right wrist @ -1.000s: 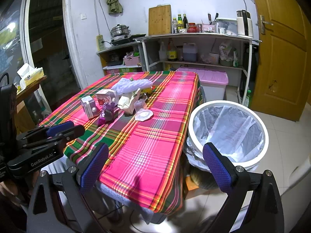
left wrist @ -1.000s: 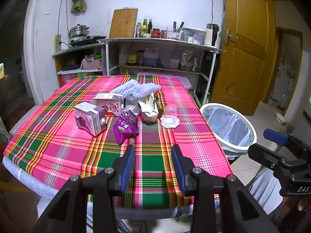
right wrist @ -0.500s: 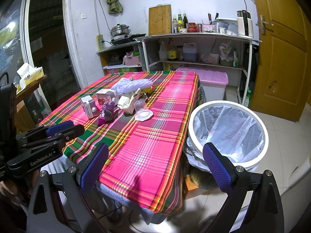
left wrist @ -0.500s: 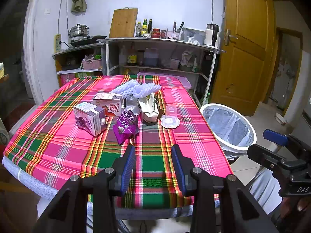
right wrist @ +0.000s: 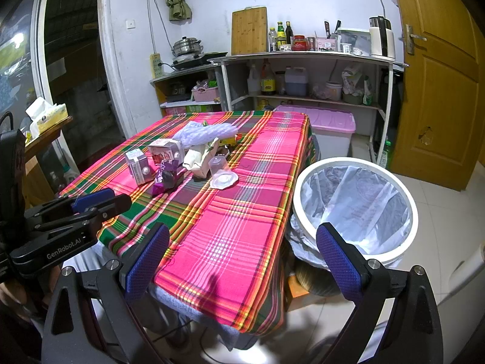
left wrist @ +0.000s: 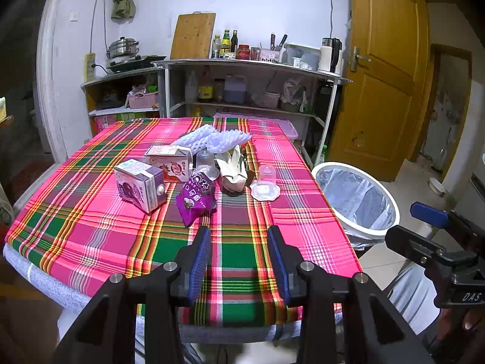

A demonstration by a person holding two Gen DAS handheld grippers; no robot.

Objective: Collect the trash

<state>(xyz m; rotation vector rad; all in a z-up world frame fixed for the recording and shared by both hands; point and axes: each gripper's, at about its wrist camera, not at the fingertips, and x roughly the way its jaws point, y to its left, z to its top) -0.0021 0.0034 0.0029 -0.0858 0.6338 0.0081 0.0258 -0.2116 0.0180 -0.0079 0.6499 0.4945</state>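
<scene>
Right, my left hand-held gripper hovers over the tabletop's near edge, jaws apart and empty, lined up on the purple wrapper mid-table. My right hand-held gripper, gaping wide, waits beside the lined bin. Nothing has shifted since a second ago.

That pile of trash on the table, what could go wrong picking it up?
The clear cup looks light, so a nudge might tip it off its lid. The trash lies bunched together, so grabbing the purple wrapper could drag the purple carton. The bin stands off the table's side, so carried scraps may drop.
</scene>
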